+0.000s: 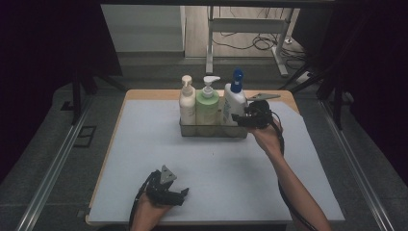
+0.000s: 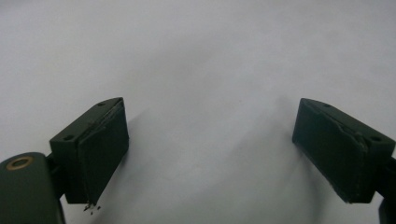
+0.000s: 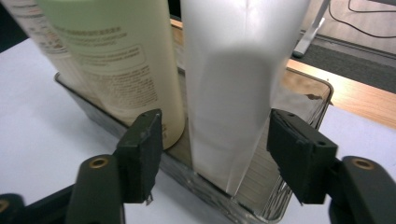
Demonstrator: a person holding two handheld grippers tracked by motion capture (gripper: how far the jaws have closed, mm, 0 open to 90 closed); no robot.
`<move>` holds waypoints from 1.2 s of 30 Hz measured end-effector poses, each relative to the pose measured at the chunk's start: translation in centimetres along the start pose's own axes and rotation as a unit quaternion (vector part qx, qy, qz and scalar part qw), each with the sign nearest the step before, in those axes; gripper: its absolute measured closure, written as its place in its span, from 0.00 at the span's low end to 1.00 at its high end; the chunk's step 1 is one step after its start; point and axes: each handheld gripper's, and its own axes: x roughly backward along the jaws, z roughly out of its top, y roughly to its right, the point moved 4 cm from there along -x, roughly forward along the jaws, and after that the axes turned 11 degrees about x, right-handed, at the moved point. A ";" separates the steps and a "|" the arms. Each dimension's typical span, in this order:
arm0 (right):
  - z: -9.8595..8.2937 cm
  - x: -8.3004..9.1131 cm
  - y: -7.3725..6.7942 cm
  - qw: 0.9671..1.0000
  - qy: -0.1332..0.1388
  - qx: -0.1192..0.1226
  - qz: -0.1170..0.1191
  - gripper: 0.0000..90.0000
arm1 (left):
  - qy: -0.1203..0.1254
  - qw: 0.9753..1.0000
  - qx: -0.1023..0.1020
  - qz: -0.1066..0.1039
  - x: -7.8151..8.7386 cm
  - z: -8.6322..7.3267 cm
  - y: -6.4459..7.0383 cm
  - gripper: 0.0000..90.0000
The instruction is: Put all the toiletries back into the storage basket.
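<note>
A clear tray point(image 1: 214, 131) at the back middle of the white mat holds three upright bottles: a cream pump bottle point(image 1: 187, 103), a green pump bottle point(image 1: 208, 109) and a white bottle with a blue cap point(image 1: 234, 102). My right gripper point(image 1: 249, 119) is at the tray's right end, level with the white bottle's lower body. In the right gripper view the white bottle point(image 3: 233, 93) stands between the open jaws of my right gripper point(image 3: 217, 154), with the green bottle point(image 3: 121, 56) to its left. My left gripper point(image 1: 181, 195) rests open near the front edge, and my left gripper point(image 2: 210, 144) has bare mat between its jaws.
The white mat point(image 1: 144, 144) covers most of the wooden table point(image 1: 144, 94). The tray's rim point(image 3: 308, 88) lies close to the table's far edge. Metal rails point(image 1: 53, 168) run along both sides; a table leg frame and cables point(image 1: 260, 43) lie on the floor beyond.
</note>
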 end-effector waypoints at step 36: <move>-2.6 -3.7 4.1 0.997 -0.043 -0.044 -0.038 1.00 | -0.001 1.000 -0.001 0.000 0.0 0.0 0.0 0.12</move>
